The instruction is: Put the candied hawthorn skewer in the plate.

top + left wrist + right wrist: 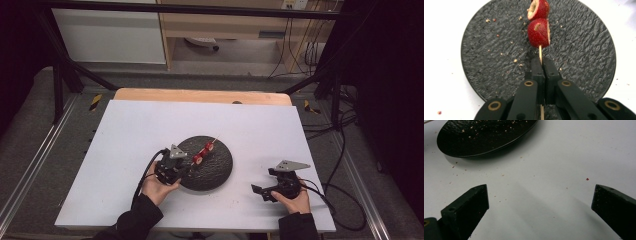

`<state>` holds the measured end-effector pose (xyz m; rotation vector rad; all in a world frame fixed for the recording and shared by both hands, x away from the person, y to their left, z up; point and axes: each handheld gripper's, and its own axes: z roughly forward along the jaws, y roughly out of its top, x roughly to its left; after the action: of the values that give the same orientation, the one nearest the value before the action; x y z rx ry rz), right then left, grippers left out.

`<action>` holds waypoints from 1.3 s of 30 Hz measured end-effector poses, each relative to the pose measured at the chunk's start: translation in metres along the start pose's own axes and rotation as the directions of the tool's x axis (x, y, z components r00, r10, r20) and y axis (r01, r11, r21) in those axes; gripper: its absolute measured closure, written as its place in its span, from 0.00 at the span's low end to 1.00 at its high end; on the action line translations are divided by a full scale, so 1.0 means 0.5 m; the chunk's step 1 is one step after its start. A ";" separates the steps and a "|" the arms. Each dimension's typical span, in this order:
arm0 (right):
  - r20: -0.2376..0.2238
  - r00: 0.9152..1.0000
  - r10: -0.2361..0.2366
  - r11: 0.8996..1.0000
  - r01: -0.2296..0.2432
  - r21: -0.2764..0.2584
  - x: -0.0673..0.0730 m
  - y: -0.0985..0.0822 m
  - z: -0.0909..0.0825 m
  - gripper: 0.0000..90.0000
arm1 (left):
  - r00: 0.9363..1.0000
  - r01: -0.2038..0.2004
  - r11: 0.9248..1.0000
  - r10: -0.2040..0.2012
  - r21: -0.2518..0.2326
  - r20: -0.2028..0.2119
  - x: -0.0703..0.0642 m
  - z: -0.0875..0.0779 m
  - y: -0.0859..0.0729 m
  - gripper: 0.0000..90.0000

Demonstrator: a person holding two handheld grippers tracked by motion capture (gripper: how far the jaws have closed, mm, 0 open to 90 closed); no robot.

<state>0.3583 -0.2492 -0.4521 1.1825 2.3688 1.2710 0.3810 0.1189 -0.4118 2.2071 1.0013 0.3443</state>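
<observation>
Wooden skewer (540,53) is running straight out from the left gripper (541,62), its long axis lining up w/ the jaws and pointing away across the black plate (486,50). Two red fruit pieces (539,32) are sitting on it just beyond the jaw tips in the left gripper view; the high view is showing about three pieces (203,152) strung along it, w/ the bare tip poking past the plate's far side. Skewer is hanging over the plate, tilted up toward the far end (whether the lowest fruit is touching the plate, can't tell).

Left gripper (172,167) is sitting at the plate's near-left edge, jaws pressed together on the skewer's bare near end, so it's clamping the stick itself, not the fruit.

Right gripper (265,192) is resting well apart, off to the right of the plate over the white table (130,130). Its jaws are standing wide apart w/ nothing between them, only crumbs on the table below. Left hand is clearly the nearer one; any pull on the fruit would prob. have to go along the stick's axis, away from the left jaws.
</observation>
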 end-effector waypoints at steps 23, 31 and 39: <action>0.004 1.000 0.020 1.000 -0.020 -0.006 -0.003 -0.003 -0.003 0.02 | 1.000 -0.019 0.998 0.020 0.066 -0.013 -0.010 0.026 -0.010 0.95; 0.003 1.000 0.020 1.000 -0.020 -0.010 -0.003 -0.003 -0.003 0.02 | 0.994 -0.094 0.995 0.095 -0.021 0.059 0.007 -0.008 -0.018 0.67; 0.001 1.000 0.024 1.000 -0.024 -0.016 -0.004 -0.002 -0.005 0.02 | 0.988 -0.115 0.990 0.122 -0.077 0.092 0.042 -0.055 -0.038 0.40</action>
<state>0.3575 -0.2526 -0.4517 1.2107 2.3464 1.2939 0.3711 0.1563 -0.4053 2.2018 0.7957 0.3188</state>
